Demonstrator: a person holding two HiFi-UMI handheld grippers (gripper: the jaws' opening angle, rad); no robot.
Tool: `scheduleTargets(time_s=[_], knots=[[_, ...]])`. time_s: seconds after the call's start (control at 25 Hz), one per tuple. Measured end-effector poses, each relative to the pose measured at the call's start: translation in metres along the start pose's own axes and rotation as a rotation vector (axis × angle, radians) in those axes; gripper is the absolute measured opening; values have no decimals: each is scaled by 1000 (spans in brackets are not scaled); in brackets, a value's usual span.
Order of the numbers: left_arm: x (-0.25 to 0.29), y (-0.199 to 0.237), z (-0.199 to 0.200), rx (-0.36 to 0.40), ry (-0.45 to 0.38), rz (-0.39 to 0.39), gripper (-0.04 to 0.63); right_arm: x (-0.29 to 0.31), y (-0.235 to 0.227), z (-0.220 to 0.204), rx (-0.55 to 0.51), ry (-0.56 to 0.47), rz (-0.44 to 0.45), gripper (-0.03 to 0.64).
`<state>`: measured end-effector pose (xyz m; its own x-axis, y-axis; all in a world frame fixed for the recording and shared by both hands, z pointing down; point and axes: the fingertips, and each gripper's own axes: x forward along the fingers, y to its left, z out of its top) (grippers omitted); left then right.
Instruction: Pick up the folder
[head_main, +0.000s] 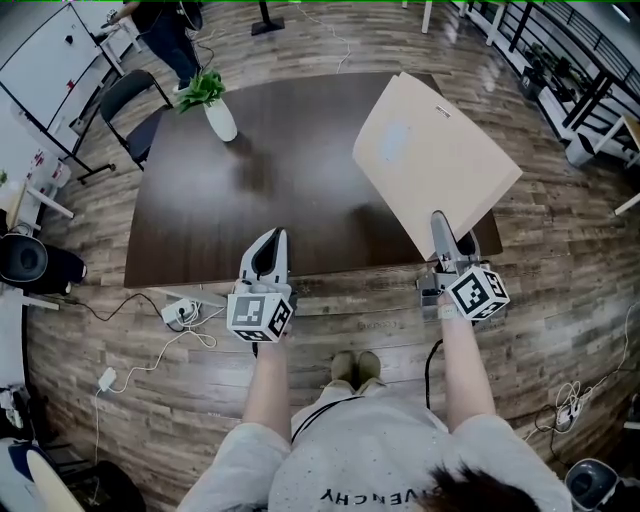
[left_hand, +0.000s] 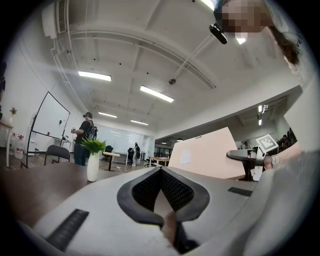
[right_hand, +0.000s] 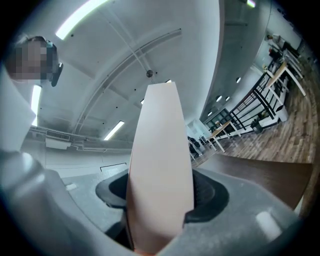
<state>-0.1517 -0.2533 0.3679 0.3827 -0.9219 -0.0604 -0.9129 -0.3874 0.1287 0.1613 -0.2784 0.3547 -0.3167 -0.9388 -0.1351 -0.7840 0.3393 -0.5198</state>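
Head view: my right gripper (head_main: 438, 222) is clenched on the near edge of the folder (head_main: 432, 150), which is tilted in the air above the right side of the desk (head_main: 250, 210). My left gripper (head_main: 268, 242) hangs at the desk's near edge.

Left gripper view: its jaws sit together, empty. A vase (left_hand: 93, 167) stands far left.

Right gripper view: both jaws pinch the folder's pale edge.

The pale peach flat card folder (head_main: 432, 165) is showing against the dark brown wooden surface (head_main: 250, 215); the white ceramic vase (head_main: 221, 120) is carrying green leaves (head_main: 203, 92).
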Motion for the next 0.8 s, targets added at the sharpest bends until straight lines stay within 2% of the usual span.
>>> scheduleTargets(time_s=[0.28, 0.8], knots=[[-4, 8, 8, -7, 7, 32, -3, -1, 11, 18, -58, -34, 12, 273], [-6, 2, 41, 24, -34, 16, -3, -11, 26, 45, -133, -75, 37, 273]])
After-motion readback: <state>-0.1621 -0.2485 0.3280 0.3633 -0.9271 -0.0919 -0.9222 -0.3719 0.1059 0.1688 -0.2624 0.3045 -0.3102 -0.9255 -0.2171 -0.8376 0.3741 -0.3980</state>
